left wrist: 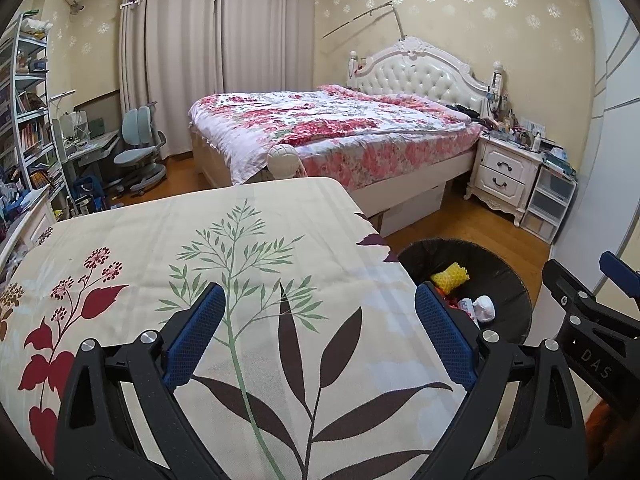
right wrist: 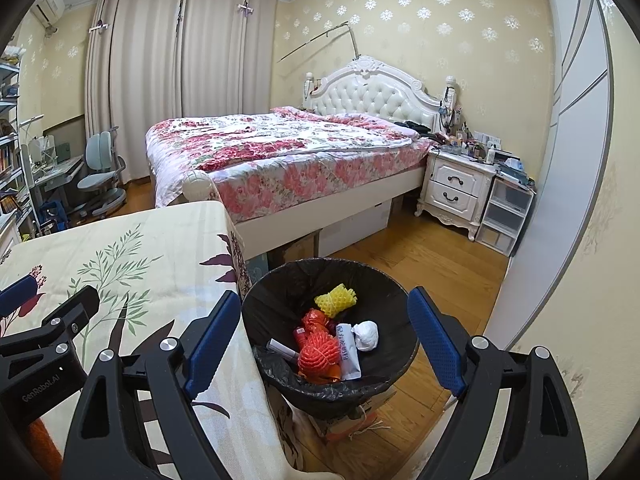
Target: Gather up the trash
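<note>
1. We see the trash (right wrist: 334, 336) already lying in the black-lined bin (right wrist: 280, 280) beside the table (left wrist: 160, 240).
2. Our left gripper (left wrist: 316, 332) and right gripper (right wrist: 320, 340) both stand wide open, jaws empty.
3. We should scan the bare tablecloth for leftovers before finishing.

A floral-quilted bed (left wrist: 336, 128) sits mid-frame, its white headboard (left wrist: 420, 72) upper right. Nightstand (left wrist: 506, 170) at right, curtains (left wrist: 216, 48) upper left, chair (left wrist: 140, 148) and bookshelf (left wrist: 28, 112) far left.
</note>
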Motion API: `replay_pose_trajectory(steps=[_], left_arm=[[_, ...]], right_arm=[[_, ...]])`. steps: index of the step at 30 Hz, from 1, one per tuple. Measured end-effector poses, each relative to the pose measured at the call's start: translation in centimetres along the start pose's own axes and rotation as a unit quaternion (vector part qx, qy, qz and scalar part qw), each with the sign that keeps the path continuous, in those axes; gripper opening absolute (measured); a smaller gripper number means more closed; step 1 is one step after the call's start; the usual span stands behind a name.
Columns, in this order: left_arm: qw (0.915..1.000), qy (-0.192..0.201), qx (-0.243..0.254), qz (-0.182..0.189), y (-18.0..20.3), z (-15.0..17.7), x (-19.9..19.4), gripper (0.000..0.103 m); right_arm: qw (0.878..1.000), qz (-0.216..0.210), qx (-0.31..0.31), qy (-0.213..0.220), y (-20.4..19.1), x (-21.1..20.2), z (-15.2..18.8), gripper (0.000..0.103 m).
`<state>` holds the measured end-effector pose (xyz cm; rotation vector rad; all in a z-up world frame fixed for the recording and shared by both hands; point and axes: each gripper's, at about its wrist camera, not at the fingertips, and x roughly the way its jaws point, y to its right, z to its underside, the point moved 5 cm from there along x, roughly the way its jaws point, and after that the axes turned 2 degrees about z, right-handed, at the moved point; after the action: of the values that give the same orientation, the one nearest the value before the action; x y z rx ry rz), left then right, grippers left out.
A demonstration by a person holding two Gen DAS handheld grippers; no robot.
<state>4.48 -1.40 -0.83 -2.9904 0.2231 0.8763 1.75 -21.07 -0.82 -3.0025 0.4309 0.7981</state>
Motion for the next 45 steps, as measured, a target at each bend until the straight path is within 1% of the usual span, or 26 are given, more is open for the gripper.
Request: replay_pose_trajectory(steps=[45], left_arm=[[1.0000,-0.002,-0.006,0.005,0.25,-0.08,-0.21,0.093]], right_arm=[[1.000,0.001,0.000,0.000,-0.19,0.07,0.14,0.083]])
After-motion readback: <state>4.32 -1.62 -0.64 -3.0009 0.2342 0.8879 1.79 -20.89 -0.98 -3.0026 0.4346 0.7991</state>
